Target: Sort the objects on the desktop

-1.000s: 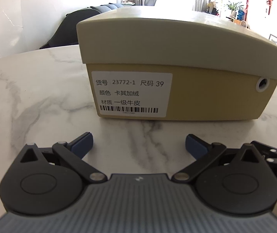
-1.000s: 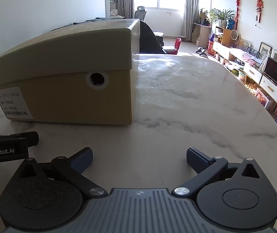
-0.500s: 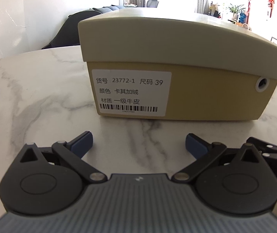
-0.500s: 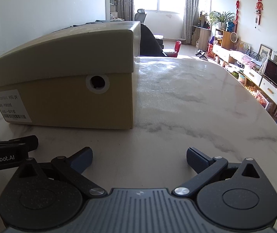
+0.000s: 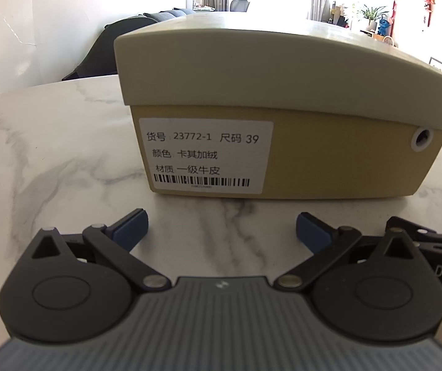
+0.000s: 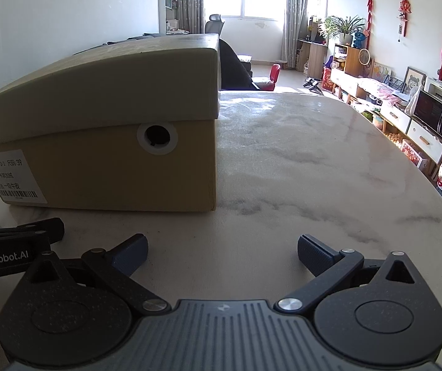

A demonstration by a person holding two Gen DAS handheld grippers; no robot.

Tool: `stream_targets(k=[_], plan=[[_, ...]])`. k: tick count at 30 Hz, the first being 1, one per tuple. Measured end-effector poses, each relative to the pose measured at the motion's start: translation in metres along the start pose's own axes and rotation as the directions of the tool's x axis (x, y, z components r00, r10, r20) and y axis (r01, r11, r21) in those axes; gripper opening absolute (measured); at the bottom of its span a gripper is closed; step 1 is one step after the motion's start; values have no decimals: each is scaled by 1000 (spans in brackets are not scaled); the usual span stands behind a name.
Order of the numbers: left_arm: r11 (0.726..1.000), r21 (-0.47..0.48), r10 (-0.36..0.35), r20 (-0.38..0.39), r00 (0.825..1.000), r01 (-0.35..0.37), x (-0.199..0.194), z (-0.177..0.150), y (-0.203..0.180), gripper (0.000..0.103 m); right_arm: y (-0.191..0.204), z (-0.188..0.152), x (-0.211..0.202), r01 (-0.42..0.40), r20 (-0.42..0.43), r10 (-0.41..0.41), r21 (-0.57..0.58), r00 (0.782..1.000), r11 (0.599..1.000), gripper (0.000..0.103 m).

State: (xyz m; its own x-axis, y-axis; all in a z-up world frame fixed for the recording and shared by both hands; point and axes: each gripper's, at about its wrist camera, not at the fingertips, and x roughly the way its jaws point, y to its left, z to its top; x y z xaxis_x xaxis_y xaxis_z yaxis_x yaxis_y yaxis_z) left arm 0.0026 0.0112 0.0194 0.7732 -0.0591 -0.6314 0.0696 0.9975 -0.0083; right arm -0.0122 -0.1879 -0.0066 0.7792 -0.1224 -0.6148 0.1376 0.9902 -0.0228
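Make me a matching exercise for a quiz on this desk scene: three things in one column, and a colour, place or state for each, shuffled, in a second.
Things:
1. box lid
2. label
3. left gripper

Descriptions:
A. open, holding nothing
B. pale greenish cream, closed over the box
C. white, stuck on the box's end wall, left of a round hole

Pairs: 1-B, 2-C, 3-A

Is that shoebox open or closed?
Closed: the pale lid sits fully down over the tan shoebox on every visible side.
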Motion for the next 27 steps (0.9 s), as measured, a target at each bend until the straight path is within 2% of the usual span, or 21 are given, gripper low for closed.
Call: stream_targets(k=[27], plan=[[1000, -2, -1, 0, 1000, 1, -1, -2, 0, 103, -13, 4, 5, -28, 0, 28, -14, 1000, 1000, 103]])
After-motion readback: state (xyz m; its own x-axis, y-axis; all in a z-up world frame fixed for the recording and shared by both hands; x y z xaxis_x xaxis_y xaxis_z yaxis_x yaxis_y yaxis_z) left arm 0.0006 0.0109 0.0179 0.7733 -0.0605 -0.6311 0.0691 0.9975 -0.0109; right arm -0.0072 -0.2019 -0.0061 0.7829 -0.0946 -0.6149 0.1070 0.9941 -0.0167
